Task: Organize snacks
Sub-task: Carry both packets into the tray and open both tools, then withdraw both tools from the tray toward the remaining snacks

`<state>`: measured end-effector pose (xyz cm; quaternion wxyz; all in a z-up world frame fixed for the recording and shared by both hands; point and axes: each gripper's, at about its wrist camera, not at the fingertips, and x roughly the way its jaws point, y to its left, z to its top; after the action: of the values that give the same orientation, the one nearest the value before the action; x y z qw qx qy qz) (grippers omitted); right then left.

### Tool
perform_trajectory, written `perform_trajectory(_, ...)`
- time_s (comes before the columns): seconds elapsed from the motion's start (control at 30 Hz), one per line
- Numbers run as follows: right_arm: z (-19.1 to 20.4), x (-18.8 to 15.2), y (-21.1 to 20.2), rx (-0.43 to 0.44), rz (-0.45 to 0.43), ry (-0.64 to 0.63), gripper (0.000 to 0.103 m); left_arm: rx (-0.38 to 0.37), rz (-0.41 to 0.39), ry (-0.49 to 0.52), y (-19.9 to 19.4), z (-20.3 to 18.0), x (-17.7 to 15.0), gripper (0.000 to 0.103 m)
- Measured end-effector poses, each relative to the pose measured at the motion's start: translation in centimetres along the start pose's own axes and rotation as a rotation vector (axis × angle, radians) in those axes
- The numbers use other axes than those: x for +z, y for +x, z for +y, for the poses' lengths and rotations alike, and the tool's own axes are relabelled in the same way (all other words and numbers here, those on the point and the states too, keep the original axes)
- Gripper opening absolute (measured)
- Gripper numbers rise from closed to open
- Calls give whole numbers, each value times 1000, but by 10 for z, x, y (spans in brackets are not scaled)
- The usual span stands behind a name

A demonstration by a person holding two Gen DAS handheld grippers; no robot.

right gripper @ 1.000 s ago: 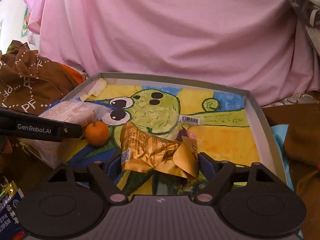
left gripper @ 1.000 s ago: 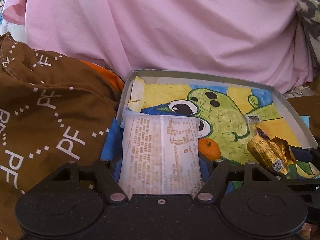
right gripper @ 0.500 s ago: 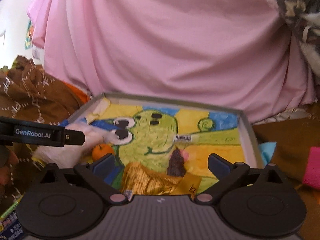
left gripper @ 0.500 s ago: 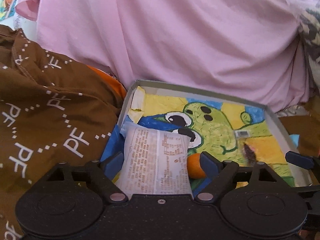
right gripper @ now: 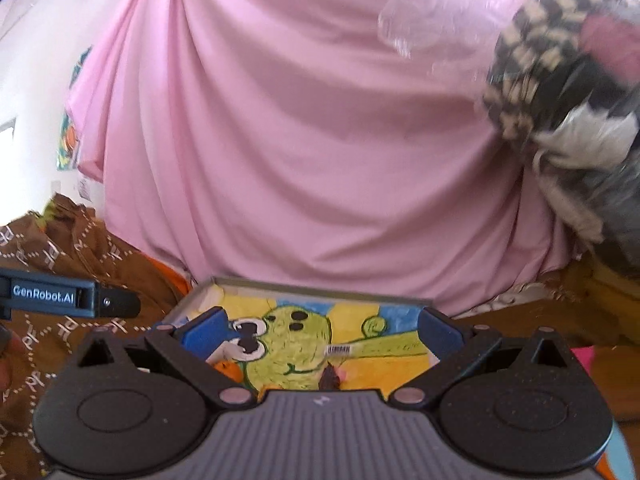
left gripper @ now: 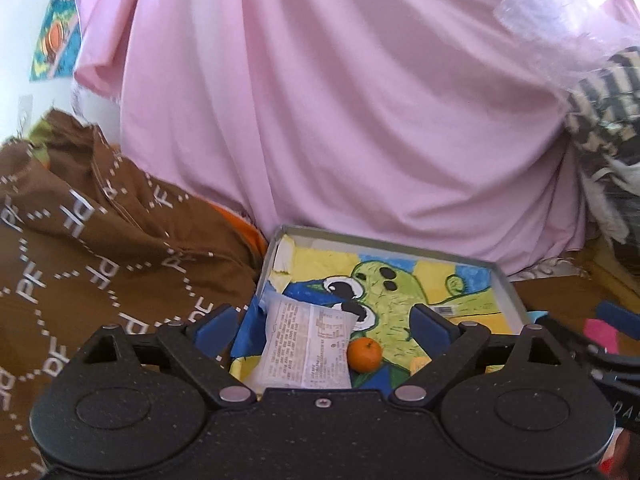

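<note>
1. Down in the near middle of the left wrist view, the left gripper (left gripper: 324, 326) stands wide open, blue pads spread apart with nothing between them.
2. Beyond it lies the shallow grey tray (left gripper: 505, 286), its floor covered by a green cartoon frog drawing on yellow and blue.
3. Resting in the tray's near-left part is a white printed snack packet (left gripper: 308, 350), lying flat, text side up.
4. Just right of that packet sits a small orange mandarin (left gripper: 364, 355), touching or almost touching the packet's edge; I cannot tell which.
5. Over to the right wrist view: the right gripper (right gripper: 320, 330) is open too, pads far apart, holding nothing.
6. Between its pads the same tray shows, with a barcode sticker (right gripper: 340, 350) on the drawing and a dark scrap (right gripper: 330, 378) just nearer.
7. Left of the tray, brown patterned fabric (left gripper: 100, 248) is bunched up.
8. Behind everything, a pink sheet (left gripper: 340, 100) hangs across the far side.
9. At the far left of the right wrist view, the left gripper's black finger (right gripper: 68, 294) reads "GenRobot.AI".
</note>
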<state>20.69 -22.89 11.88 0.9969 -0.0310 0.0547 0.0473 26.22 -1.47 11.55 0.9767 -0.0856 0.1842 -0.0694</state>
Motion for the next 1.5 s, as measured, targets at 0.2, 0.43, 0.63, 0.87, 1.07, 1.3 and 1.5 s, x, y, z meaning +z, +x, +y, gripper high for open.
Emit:
perform_trajectory(0.2,3,10,-43,5,-34,-7,103,5,-45,8,-48,-8,-7,97)
perform_trajectory(0.43,10,12,-89,-1,-49,-18,103,26,-54,-27,-88,-12,-21,100)
perform_trajectory(0.63,14,-1,-122,-60,-52,11,103,31,-41,2,-123,-18,-44,101)
perform_trajectory(0.87,19,-17,-151,-74,-14,-11,103,107,-7,19,-158,-17,-87,101)
perform_trajectory(1.07,29,-29,-169,-68,25,-11,103,130,44,-4,-171,-7,-107,101)
perform_trajectory(1.3,43,-55,-180,-39,96,-17,103,163,147,29,-176,-1,-132,101)
perform_trajectory(1.5,52,-77,-181,-12,153,-3,103,181,197,12,-177,10,-149,101)
